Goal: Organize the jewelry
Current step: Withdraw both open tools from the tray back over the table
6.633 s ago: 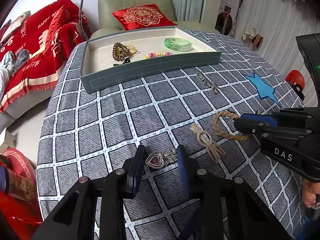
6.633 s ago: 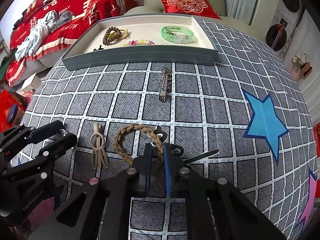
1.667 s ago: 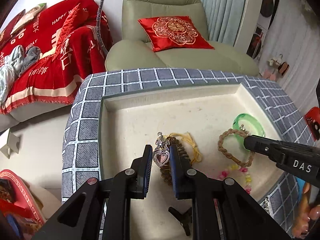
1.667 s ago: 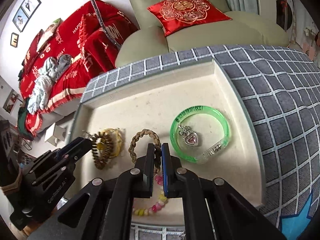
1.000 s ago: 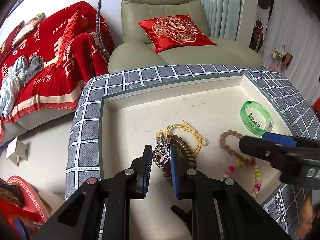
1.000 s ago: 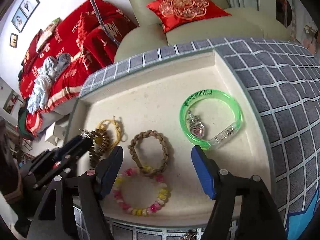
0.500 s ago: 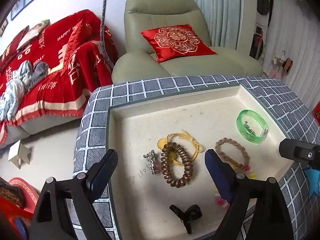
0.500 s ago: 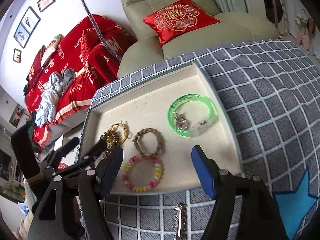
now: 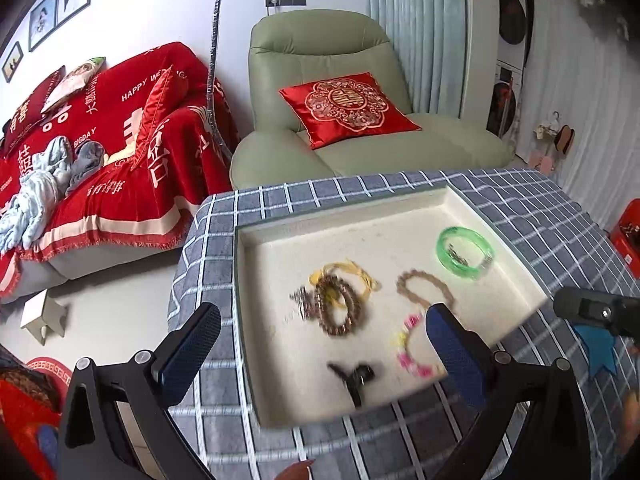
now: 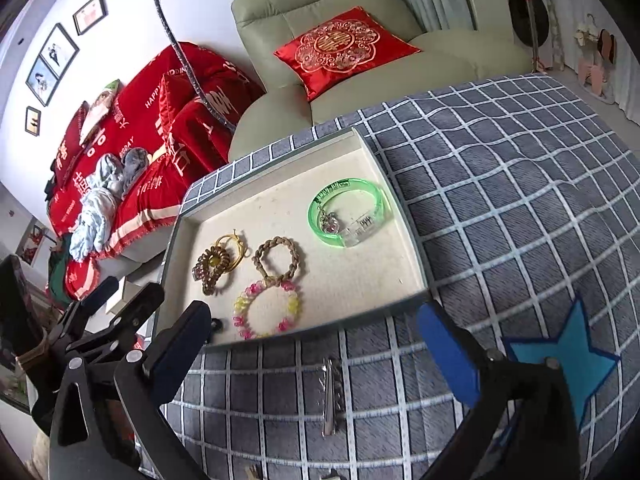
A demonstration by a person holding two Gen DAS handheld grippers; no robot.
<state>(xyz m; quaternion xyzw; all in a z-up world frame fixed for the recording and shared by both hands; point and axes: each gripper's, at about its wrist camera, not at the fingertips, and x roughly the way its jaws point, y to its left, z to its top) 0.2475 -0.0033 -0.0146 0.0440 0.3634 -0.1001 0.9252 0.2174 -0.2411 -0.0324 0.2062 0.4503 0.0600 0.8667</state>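
So both tools (image 9: 320, 344) (image 10: 308, 348) are wide open now, heart charm (image 9: 303, 303) and braided tan bracelet (image 10: 279, 258) dropped in the cream-lined tray (image 10: 400, 216), silver clip (image 10: 331, 396) left.

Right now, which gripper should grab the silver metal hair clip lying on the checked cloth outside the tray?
Right. The open right gripper has the silver metal hair clip lying right between its fingers, while the left gripper, also open, faces the beige tray.

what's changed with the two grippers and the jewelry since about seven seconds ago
Left gripper let go the heart pendant in the tray; right gripper released the braided bracelet there. Both jaws are now open and drawn back. Green bangle, bead bracelet and metal clip stayed put.
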